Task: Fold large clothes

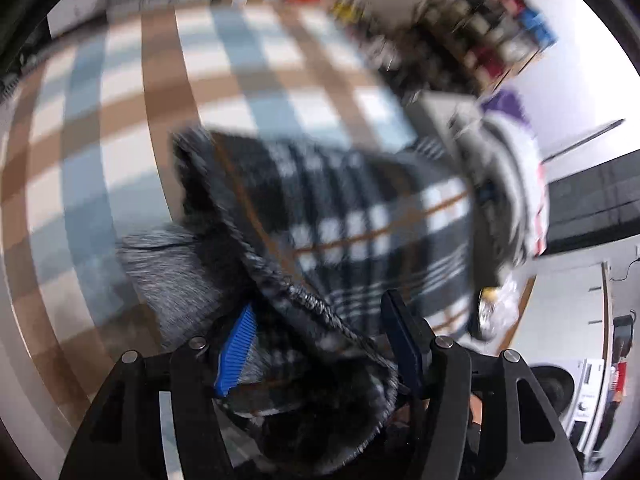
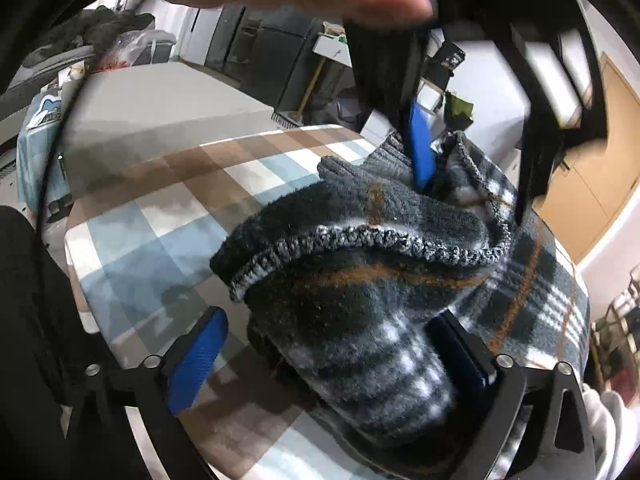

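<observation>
My right gripper (image 2: 324, 344) gapes wide around the plaid garment (image 2: 360, 280), left pad clear. My left gripper (image 1: 320, 328) stands apart, fabric loose between.

Bed cover (image 2: 168, 216): checked in brown, pale blue and white.
Shelving (image 1: 484, 32): blurred, crowded with small items, beyond the cover.
Door (image 2: 600, 160): tan wood, at right.
Dark cabinets (image 2: 272, 52): along the far wall.
</observation>
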The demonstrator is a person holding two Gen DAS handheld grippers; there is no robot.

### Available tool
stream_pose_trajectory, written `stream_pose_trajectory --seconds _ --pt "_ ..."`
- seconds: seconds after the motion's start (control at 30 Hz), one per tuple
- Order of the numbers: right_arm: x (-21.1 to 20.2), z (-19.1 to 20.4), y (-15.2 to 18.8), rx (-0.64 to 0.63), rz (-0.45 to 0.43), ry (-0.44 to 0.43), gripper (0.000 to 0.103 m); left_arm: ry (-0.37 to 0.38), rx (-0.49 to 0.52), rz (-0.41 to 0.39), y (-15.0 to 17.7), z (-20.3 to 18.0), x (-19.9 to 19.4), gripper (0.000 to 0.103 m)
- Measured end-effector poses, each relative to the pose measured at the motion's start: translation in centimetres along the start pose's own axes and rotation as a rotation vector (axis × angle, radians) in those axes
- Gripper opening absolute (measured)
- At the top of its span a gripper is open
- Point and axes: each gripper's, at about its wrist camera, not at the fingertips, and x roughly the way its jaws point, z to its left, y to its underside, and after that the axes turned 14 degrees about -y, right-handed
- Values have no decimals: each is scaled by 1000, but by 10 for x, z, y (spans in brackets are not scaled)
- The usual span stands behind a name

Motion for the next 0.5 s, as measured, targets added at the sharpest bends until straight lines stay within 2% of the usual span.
stream_pose_trajectory --seconds 0.07,0.13,0.2,0.3,0.4,0.5 --pt "-5 -4 -1 24 -28 -14 103 -81 -5 42 0 0 11 57" --pt "-12 -9 -1 54 -60 -44 103 -111 -13 38 0 1 13 57" --pt "-23 -14 0 85 -98 -103 103 -131 29 16 3 -1 11 58" --pt "-51 -26 4 136 -166 -235 103 -154 64 -20 3 1 5 58" --pt "-87 -48 15 214 -275 -403 103 -196 83 -64 0 7 1 58" --pt "-123 -92 35 387 -440 -506 103 -298 123 -101 1 14 5 58"
